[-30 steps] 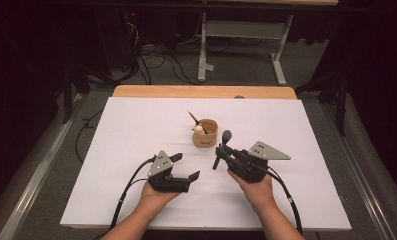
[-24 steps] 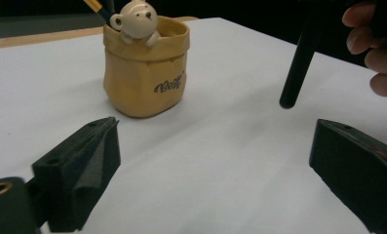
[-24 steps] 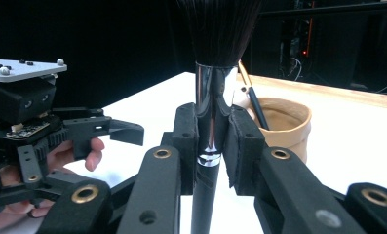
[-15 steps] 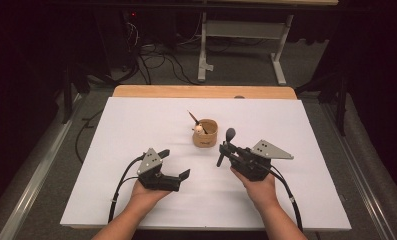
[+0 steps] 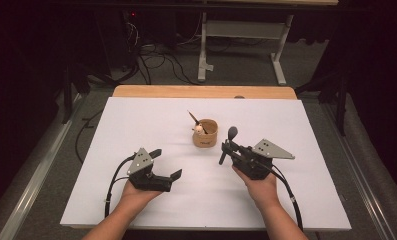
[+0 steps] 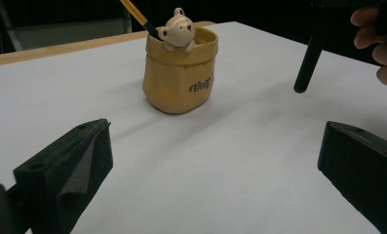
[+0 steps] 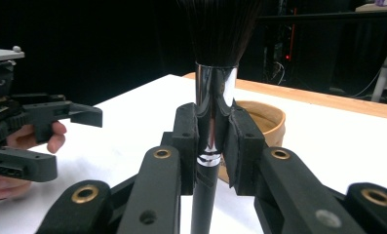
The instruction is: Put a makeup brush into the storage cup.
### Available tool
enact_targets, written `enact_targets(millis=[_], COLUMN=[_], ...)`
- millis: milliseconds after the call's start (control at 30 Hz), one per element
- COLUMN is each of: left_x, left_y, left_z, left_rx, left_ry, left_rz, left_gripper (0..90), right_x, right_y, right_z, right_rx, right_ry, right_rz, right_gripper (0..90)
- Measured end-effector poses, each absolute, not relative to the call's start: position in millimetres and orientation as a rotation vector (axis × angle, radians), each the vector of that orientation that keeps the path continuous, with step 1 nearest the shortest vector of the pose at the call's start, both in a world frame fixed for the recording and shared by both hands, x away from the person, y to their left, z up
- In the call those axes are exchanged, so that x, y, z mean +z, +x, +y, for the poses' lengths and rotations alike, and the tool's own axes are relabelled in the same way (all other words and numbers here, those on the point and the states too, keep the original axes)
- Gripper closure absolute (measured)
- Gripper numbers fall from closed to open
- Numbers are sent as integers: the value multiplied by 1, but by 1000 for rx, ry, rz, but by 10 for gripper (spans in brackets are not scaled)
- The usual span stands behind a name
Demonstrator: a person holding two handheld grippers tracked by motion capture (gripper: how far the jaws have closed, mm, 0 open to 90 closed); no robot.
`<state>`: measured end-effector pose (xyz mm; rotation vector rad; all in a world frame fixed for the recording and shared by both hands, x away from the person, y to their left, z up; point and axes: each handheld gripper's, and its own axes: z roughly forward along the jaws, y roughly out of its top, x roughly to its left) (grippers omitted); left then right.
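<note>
My right gripper (image 7: 211,141) pinches the makeup brush (image 7: 215,73) upright; left gripper (image 5: 167,164) has just spread, empty. Next, I'd judge: lower it into the cup (image 5: 206,134) at eleven o'clock.

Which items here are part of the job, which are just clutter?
In the job:
brush, clamped in the right gripper
pot
left gripper, open, holding nothing

Lying about:
pencil, already in the pot
floor cables
table frame beyond
</note>
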<state>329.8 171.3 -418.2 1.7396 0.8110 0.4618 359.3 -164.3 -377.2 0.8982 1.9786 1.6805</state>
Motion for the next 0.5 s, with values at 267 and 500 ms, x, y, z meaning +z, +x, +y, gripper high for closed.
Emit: enact_targets(millis=[267,500], left_x=[-425,-424], left_y=[330,328], left_z=[176,176], left_rx=[444,444], left_ry=[1726,1737], left_rz=[824,815], left_gripper=[3,3], right_x=[-376,-374], right_y=[361,361], right_z=[-167,-167], right_rx=[1679,1638], right_ry=[888,880], right_rz=[1952,1941], right_gripper=[788,788])
